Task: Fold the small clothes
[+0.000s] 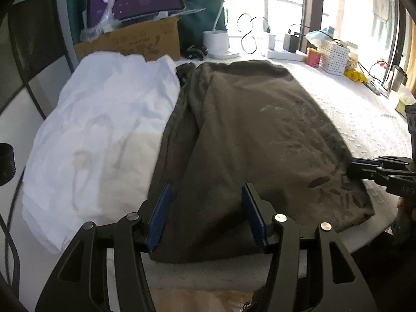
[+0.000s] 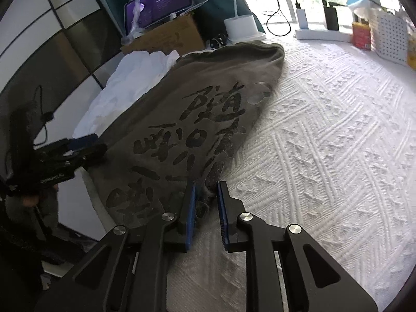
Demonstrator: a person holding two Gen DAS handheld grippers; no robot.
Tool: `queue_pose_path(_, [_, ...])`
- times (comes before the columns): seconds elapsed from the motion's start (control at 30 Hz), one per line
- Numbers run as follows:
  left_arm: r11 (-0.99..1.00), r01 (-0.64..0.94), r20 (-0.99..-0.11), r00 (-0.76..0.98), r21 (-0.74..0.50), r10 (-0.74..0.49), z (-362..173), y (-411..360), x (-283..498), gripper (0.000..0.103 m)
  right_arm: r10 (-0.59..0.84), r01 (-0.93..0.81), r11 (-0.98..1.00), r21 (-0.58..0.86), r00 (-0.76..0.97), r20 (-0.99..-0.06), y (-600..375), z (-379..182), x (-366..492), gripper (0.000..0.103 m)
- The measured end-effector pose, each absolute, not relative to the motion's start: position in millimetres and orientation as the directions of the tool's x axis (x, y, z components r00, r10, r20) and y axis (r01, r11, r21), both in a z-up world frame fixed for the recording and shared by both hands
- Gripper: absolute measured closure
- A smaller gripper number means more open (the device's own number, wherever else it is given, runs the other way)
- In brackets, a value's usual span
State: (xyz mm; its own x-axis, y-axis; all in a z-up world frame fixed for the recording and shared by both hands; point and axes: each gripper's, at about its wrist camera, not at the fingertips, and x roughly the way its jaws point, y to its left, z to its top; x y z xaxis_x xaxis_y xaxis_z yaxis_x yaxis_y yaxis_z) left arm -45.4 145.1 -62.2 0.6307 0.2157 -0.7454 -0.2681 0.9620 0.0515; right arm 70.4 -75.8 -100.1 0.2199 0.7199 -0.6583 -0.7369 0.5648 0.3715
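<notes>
Reaching down over the near edge of the olive shirt point(image 1: 247, 135), the left gripper point(image 1: 206, 215) keeps its blue pads apart; cloth lies between them, but the pads do not press on it. The right gripper point(image 2: 206, 208) has its jaws narrow at the shirt's near right corner, and a small bunch of cloth sits between the pads; whether they really pinch it cannot be told. The shirt lies spread on the white textured cover point(image 2: 325, 156), with big dark printed characters point(image 2: 197, 140) on its front. A crumpled white garment point(image 1: 104, 135) lies just beside it on the left, touching its edge. Behind them stand a cardboard box point(image 1: 145, 39) with a laptop point(image 1: 135, 0) on it, a white lamp base point(image 1: 215, 40) and a white basket point(image 1: 334, 57).
</notes>
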Motion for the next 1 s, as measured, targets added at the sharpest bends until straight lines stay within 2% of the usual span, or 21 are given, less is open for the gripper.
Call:
queue_pose_path(0.03, [0.964,-0.259,-0.737,0.641,0.053,0.213,-58,140,-46,0.047,0.717,-0.736,0.569,0.366,0.227,-0.659,-78,-100,69,0.074])
queue_pose_path(0.1, [0.969,-0.24,-0.722,0.661,0.055,0.204,-52,131,-44,0.047,0.714,-0.733,0.579,0.358,0.242,-0.657,-83,-99,69,0.071])
queue_pose_path(0.4, [0.988,-0.154,-0.682,0.721,0.016,0.123,-45,89,-18,0.046,0.695,-0.687,0.639,0.346,0.323,-0.642,-123,-98,77,0.07])
queue_pose_path(0.47, [0.991,-0.134,-0.681,0.724,0.018,0.11,-44,80,-12,0.036,0.684,-0.67,0.659,0.341,0.345,-0.643,-132,-97,82,0.07])
queue_pose_path(0.5, [0.992,-0.123,-0.677,0.728,0.02,0.104,-45,75,-8,0.035,0.68,-0.663,0.667,0.341,0.353,-0.643,-136,-97,83,0.07])
queue_pose_path(0.77, [0.997,-0.083,-0.665,0.744,-0.002,0.061,-44,51,10,0.033,0.62,-0.583,0.747,0.32,0.437,-0.652,-177,-99,98,0.069])
queue_pose_path(0.8, [0.997,-0.082,-0.665,0.744,-0.003,0.059,-45,50,10,0.03,0.612,-0.573,0.756,0.316,0.447,-0.653,-182,-99,99,0.069])
queue_pose_path(0.87, [0.997,-0.078,-0.66,0.749,-0.004,0.056,-44,43,15,0.014,0.595,-0.555,0.773,0.307,0.466,-0.654,-192,-98,101,0.069])
queue_pose_path(1.0, [0.998,-0.062,-0.64,0.767,-0.009,0.041,-39,33,20,0.01,0.558,-0.518,0.806,0.286,0.504,-0.659,-211,-95,106,0.069])
